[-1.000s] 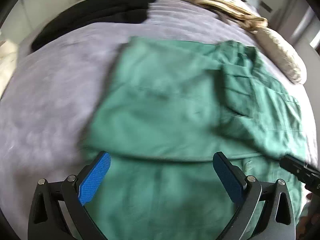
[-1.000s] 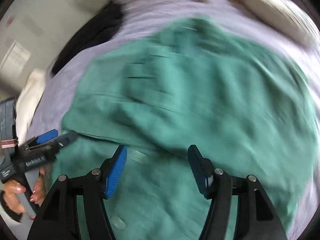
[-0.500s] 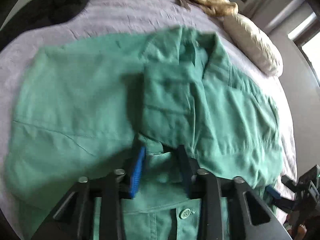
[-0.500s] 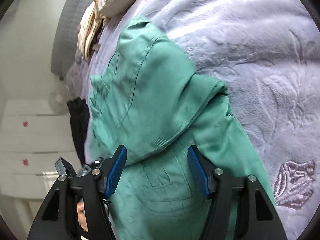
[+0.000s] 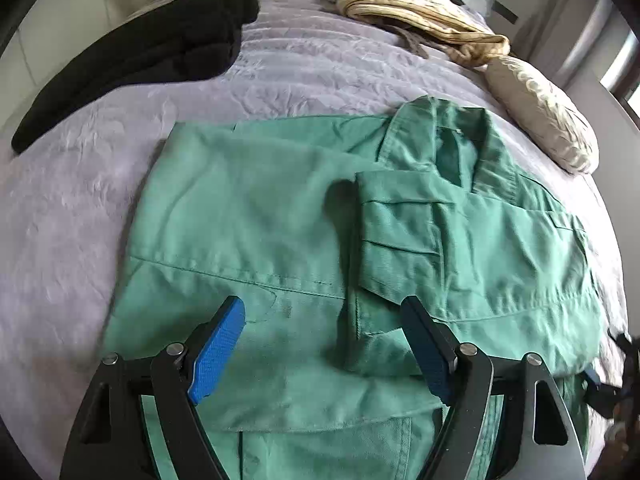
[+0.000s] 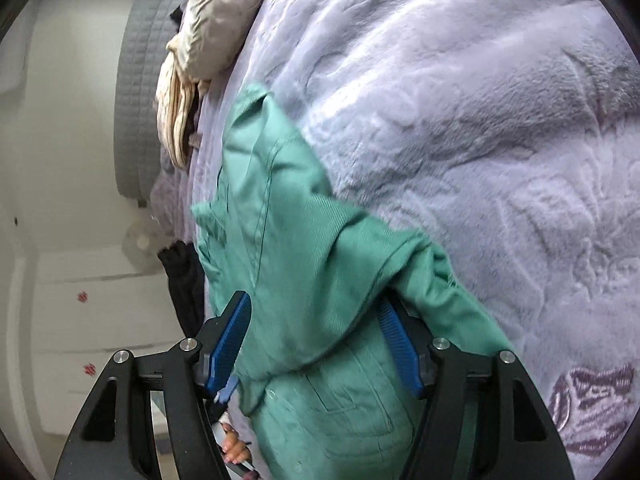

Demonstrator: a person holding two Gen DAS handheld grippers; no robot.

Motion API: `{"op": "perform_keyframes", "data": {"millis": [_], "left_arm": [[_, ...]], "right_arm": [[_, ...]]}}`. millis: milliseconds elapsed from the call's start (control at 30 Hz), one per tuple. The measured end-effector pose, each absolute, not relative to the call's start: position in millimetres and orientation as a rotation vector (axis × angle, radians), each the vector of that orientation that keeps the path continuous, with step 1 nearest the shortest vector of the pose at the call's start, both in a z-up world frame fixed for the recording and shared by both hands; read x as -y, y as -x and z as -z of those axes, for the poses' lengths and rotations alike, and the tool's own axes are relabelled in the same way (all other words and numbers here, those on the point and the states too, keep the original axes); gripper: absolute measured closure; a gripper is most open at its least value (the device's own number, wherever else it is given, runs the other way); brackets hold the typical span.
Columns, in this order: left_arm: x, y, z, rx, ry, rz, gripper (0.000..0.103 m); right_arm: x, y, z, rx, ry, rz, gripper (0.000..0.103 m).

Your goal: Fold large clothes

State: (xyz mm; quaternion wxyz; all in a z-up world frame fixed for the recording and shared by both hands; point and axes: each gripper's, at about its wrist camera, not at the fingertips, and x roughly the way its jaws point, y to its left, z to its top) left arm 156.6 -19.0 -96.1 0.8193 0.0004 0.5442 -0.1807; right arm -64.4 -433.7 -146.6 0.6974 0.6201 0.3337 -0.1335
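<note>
A green shirt lies partly folded on the bed, its collar toward one o'clock in the left wrist view. The left gripper hovers over the shirt at six o'clock, its fingers opening and pressing on nothing. The right gripper has its fingers spread apart, a fold of shirt between them, ungripped. Black clothing lies at eleven o'clock.

A bed under a pale lilac embossed cover fills the room, a grey quilted headboard at its far edge. White walls and white drawers stand beside it; daylight enters through a window.
</note>
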Motion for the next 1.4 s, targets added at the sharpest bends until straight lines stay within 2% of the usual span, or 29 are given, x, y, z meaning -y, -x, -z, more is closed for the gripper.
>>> {"op": "perform_keyframes", "data": {"millis": [33, 67, 100, 200, 300, 333, 433, 500, 533, 567, 600, 633, 733, 900, 933, 967, 1000, 1033, 1133, 1200, 1367, 1400], "left_arm": [[20.5, -155.4, 95.6, -1.162, -0.01, 0.387, 0.023], [23.4, -155.3, 97.1, -1.165, -0.026, 0.388, 0.023], [26.8, -154.0, 98.7, -1.168, -0.053, 0.384, 0.023], [37.3, -148.2, 112.1, -1.166, -0.141, 0.377, 0.022], [47.9, -145.9, 123.7, -1.161, -0.177, 0.36, 0.022], [48.3, -145.1, 124.1, -1.162, -0.178, 0.355, 0.022], [45.6, -146.5, 120.9, -1.178, -0.17, 0.345, 0.022], [46.3, -148.0, 119.3, -1.179, -0.17, 0.343, 0.022], [47.6, -148.4, 119.7, -1.181, -0.173, 0.342, 0.022], [48.0, -148.2, 120.4, -1.182, -0.176, 0.34, 0.022], [49.2, -149.3, 121.6, -1.182, -0.178, 0.337, 0.022], [50.9, -149.7, 122.5, -1.181, -0.182, 0.332, 0.022], [54.4, -148.1, 123.1, -1.181, -0.178, 0.317, 0.022], [55.6, -149.4, 124.8, -1.176, -0.171, 0.307, 0.021], [54.5, -148.8, 124.6, -1.174, -0.166, 0.306, 0.021], [53.6, -148.8, 124.4, -1.174, -0.163, 0.304, 0.021], [53.2, -148.8, 124.0, -1.175, -0.162, 0.302, 0.021], [52.5, -149.2, 123.9, -1.174, -0.163, 0.305, 0.021], [50.8, -149.7, 126.9, -1.165, -0.163, 0.313, 0.021], [51.0, -150.8, 130.2, -1.162, -0.16, 0.309, 0.017], [47.0, -154.0, 126.3, -1.172, -0.172, 0.31, 0.017], [45.1, -154.1, 123.1, -1.168, -0.176, 0.309, 0.026]], "right_arm": [[436.7, 65.4, 148.5, -0.725, -1.406, 0.302, 0.04], [441.2, 70.0, 149.8, -0.707, -1.43, 0.307, 0.089], [444.5, 69.7, 149.9, -0.699, -1.44, 0.309, 0.098], [445.9, 64.3, 127.2, -0.716, -1.297, 0.341, 0.1], [445.5, 66.8, 123.6, -0.846, -1.152, 0.476, 0.099], [448.9, 71.7, 135.6, -0.896, -1.18, 0.497, 0.099], [453.7, 87.6, 148.3, -0.884, -1.322, 0.407, 0.096], [451.5, 88.6, 132.4, -0.892, -1.252, 0.377, 0.086], [450.8, 85.7, 116.3, -0.883, -1.175, 0.362, 0.072], [451.4, 80.5, 106.0, -0.873, -1.125, 0.358, 0.046], [453.0, 74.0, 93.0, -0.858, -1.061, 0.36, 0.035], [456.2, 64.5, 82.5, -0.841, -1.004, 0.359, 0.032], [471.3, 27.6, 73.7, -0.853, -0.93, 0.343, 0.032], [504.3, -30.0, 100.8, -0.865, -0.974, 0.345, 0.032], [509.4, -42.2, 109.2, -0.852, -1.026, 0.324, 0.036], [512.9, -53.7, 118.5, -0.854, -1.076, 0.301, 0.065], [511.7, -61.0, 123.8, -0.866, -1.102, 0.279, 0.088], [507.3, -73.1, 124.5, -0.897, -1.081, 0.268, 0.098], [492.1, -88.9, 109.6, -0.947, -0.841, 0.326, 0.099], [499.4, -88.3, 115.2, -0.989, -0.752, 0.434, 0.099], [521.0, -73.3, 135.6, -0.95, -0.932, 0.431, 0.099], [519.4, -71.4, 131.6, -0.945, -0.936, 0.441, 0.099]]}}
